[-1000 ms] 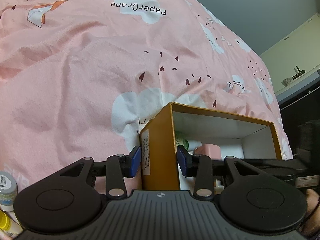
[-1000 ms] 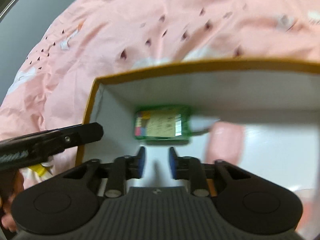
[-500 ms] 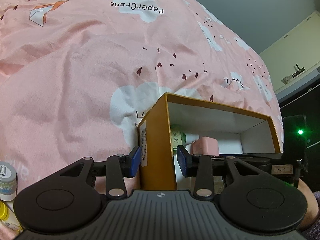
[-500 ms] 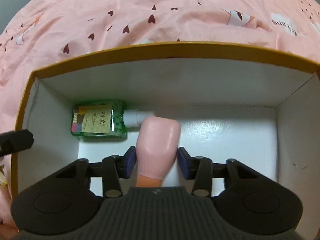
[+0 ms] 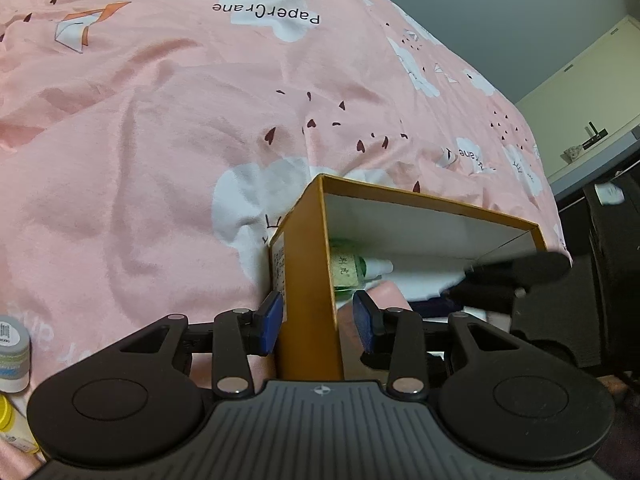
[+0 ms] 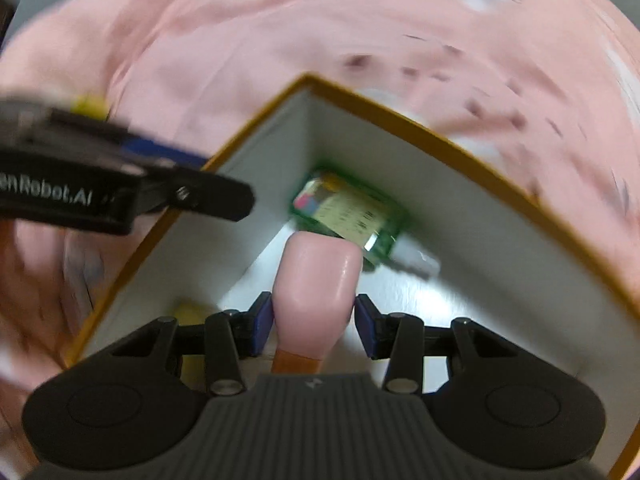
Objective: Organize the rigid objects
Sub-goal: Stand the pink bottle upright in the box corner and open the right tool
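Observation:
An orange box (image 5: 308,280) with a white inside sits on the pink bedsheet. My left gripper (image 5: 318,322) straddles its left wall; the pads stand a little off the wall, so it is open. Inside lie a green bottle (image 5: 346,270) with a white cap and a pink tube (image 5: 386,294). In the right wrist view, my right gripper (image 6: 314,326) sits over the box (image 6: 460,200) around the pink tube (image 6: 318,272). The left pad touches the tube and the right pad stands apart. The green bottle (image 6: 348,212) lies beyond the tube, in the corner. This view is motion-blurred.
A grey-capped jar (image 5: 12,354) and a yellow-capped item (image 5: 6,414) lie on the sheet at the left edge. A pale cabinet (image 5: 592,112) stands at the far right. The left gripper's finger (image 6: 132,196) crosses the right wrist view at the left.
The right gripper has swung left with the pink tube toward the box corner and the green bottle. Its right pad now stands off the tube. The left gripper stays on the wall.

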A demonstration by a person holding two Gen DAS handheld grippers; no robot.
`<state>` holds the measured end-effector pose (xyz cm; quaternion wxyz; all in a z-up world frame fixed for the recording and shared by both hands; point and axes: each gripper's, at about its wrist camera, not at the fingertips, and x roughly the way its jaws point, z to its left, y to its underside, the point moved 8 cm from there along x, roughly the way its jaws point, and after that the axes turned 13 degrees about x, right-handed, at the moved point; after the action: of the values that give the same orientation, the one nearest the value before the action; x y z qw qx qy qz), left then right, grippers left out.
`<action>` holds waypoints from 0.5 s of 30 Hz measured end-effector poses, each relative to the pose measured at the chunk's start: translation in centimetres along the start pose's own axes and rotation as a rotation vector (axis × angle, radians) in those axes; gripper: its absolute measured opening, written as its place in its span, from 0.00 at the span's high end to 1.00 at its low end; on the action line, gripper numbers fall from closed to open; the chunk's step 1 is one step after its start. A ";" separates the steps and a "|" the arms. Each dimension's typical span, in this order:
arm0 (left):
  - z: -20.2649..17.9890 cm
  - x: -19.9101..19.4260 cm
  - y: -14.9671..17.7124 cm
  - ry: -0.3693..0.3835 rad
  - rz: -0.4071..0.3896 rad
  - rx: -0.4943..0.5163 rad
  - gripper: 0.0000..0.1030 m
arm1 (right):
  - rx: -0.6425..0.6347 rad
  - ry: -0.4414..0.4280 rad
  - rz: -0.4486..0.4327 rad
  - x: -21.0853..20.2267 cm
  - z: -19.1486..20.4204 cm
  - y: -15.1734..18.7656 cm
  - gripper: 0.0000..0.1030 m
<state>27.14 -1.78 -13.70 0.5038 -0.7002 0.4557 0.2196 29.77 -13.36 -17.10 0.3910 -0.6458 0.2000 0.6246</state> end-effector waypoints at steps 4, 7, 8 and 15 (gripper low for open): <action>0.2 -0.4 0.3 -0.006 0.006 0.004 0.58 | -0.265 0.035 0.050 0.9 1.7 -0.4 0.57; 0.5 -0.7 0.6 -0.008 0.010 0.010 0.58 | -0.402 0.001 0.065 1.7 2.9 0.1 0.57; 0.5 -0.8 0.8 -0.006 0.009 0.010 0.58 | -0.437 0.003 0.056 1.9 3.2 0.0 0.57; 0.2 -1.1 1.3 -0.010 -0.004 0.005 0.58 | -0.567 0.046 0.019 2.9 4.0 -0.2 0.59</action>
<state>25.52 -1.20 -13.56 0.5081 -0.6987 0.4524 0.2212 27.66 -9.55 -19.49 0.1845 -0.7413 0.0321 0.6445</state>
